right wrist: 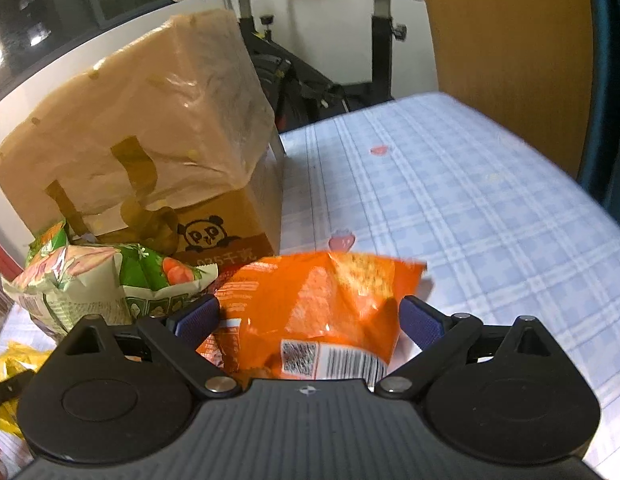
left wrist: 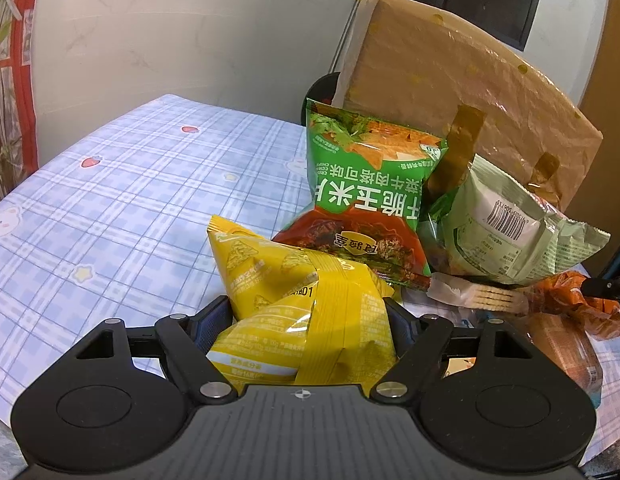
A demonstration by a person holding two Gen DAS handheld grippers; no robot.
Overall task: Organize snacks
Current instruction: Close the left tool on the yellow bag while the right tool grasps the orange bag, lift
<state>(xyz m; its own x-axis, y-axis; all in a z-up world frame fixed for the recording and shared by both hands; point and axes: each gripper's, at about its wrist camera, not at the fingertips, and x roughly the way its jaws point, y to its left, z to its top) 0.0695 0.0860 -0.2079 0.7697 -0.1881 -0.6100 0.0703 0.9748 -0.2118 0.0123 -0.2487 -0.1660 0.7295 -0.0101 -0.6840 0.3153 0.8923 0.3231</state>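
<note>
A yellow snack bag [left wrist: 306, 320] sits between the fingers of my left gripper [left wrist: 306, 302], and both blue pads press its sides just above the blue plaid tablecloth [left wrist: 110, 220]. My right gripper [right wrist: 310, 300] is shut on an orange snack bag [right wrist: 313, 304], whose top edge is blurred. That orange bag [left wrist: 581, 304] also shows at the right edge of the left wrist view. Behind the yellow bag stand a green corn-chip bag [left wrist: 369, 184] and a pale green bag [left wrist: 505, 232], the latter [right wrist: 90, 280] lying left of my right gripper.
A plastic-wrapped cardboard box [left wrist: 449, 80] [right wrist: 142, 120] stands behind the snack pile. A clear pack of wafers [left wrist: 481, 298] lies under the pale green bag. An exercise bike [right wrist: 310, 80] and a wooden chair back [right wrist: 509, 40] stand beyond the table.
</note>
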